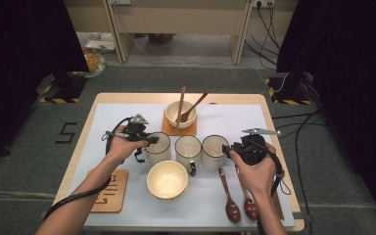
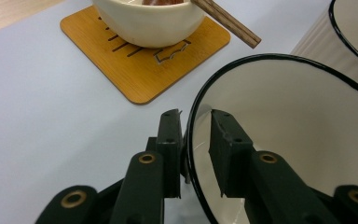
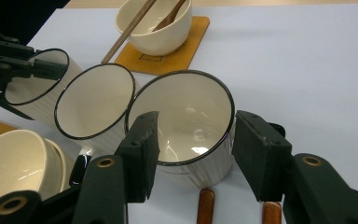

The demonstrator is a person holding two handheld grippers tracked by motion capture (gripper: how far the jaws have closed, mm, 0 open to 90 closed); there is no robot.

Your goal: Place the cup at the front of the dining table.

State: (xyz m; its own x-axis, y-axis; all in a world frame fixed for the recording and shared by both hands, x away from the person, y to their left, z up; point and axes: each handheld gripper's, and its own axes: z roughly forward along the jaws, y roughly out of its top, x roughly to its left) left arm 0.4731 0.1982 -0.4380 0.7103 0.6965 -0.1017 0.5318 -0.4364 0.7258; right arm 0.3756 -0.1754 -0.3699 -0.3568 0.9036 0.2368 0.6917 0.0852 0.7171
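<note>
Three white ribbed mugs with black rims stand in a row mid-table. My left gripper (image 1: 149, 139) (image 2: 196, 114) straddles the rim of the left mug (image 1: 159, 151) (image 2: 298, 130), one jaw outside and one inside. A thin gap shows beside the inner jaw, so it is open. That gripper (image 3: 44, 67) also appears far left in the right gripper view, on the same mug (image 3: 37, 93). My right gripper (image 1: 225, 149) (image 3: 196, 116) stands open at the near side of the right mug (image 1: 213, 152) (image 3: 186, 100), jaws wide apart. The middle mug (image 1: 188, 149) (image 3: 95, 100) is untouched.
A bowl (image 1: 180, 112) holding chopsticks and a wooden spoon sits on an orange coaster (image 1: 169, 130) behind the mugs. An empty cream bowl (image 1: 167, 180) stands in front. Two wooden spoons (image 1: 232, 205) lie front right, and a second coaster (image 1: 111, 192) front left.
</note>
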